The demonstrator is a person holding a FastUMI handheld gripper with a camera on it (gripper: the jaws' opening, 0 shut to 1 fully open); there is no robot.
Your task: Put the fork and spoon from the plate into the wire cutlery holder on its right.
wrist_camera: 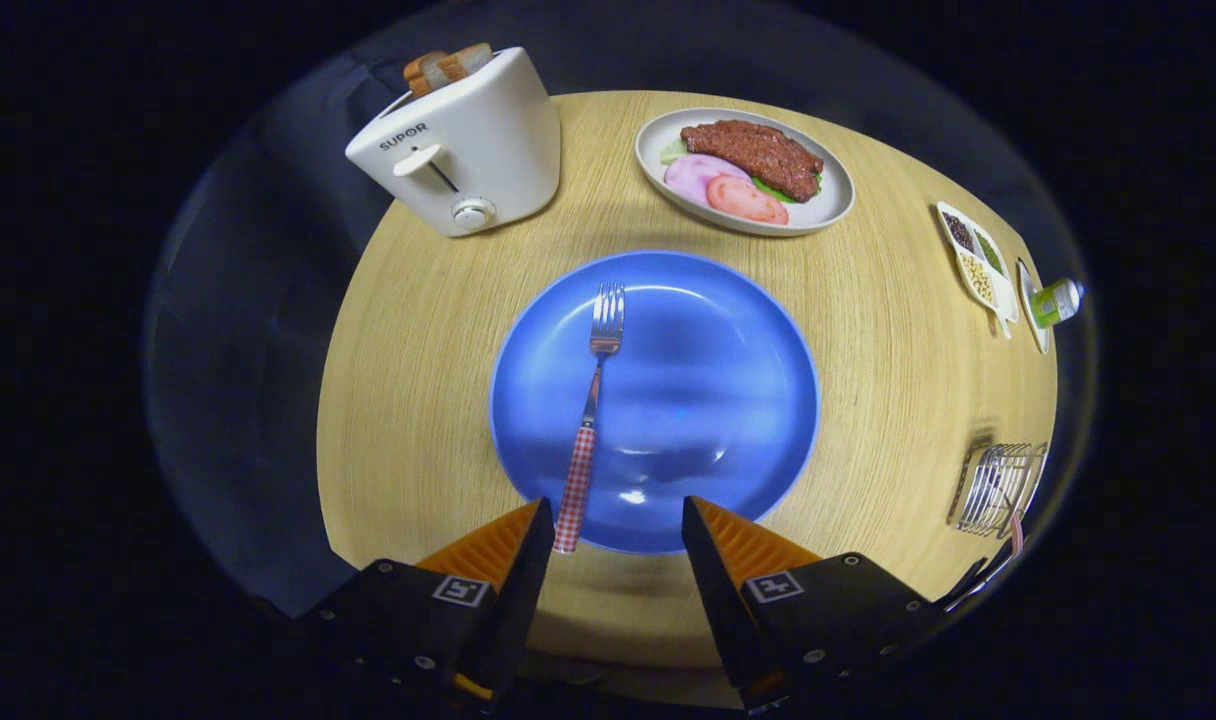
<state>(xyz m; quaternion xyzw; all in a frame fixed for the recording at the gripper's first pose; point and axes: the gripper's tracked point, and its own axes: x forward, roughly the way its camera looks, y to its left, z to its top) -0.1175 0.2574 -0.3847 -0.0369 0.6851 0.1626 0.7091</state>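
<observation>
Claw (618, 520): open, its two fingers spread wide and holding nothing; it hangs over the near edge of the plate.
Plate (728, 400): blue, round, in the middle of the tabletop, just ahead of the fingers; its near rim lies between the fingertips.
Fork (590, 420): lies on the left half of the plate, tines pointing away from the claw, red-and-white checked handle pointing back. The handle end reaches past the plate's near rim and sits just beside the left fingertip (528, 540), apart from it as far as can be told.
Holder (1003, 488): wire basket to the right of the plate, well apart from it, near the tabletop's right edge. A checked handle tip (1016, 533) shows at its near side; whether this is the spoon cannot be told.
Tabletop (418, 350): round, light wood grain.
Toaster (463, 145): white, beyond the plate to the left, with bread slices standing in its slots.
Food dish (744, 170): white oval, beyond the plate, carrying meat, ham, tomato slices and a bit of green.
Divided dish (976, 262): far right, with seeds or beans in its sections; a small green-and-white bottle (1056, 301) lies just beyond it.
</observation>
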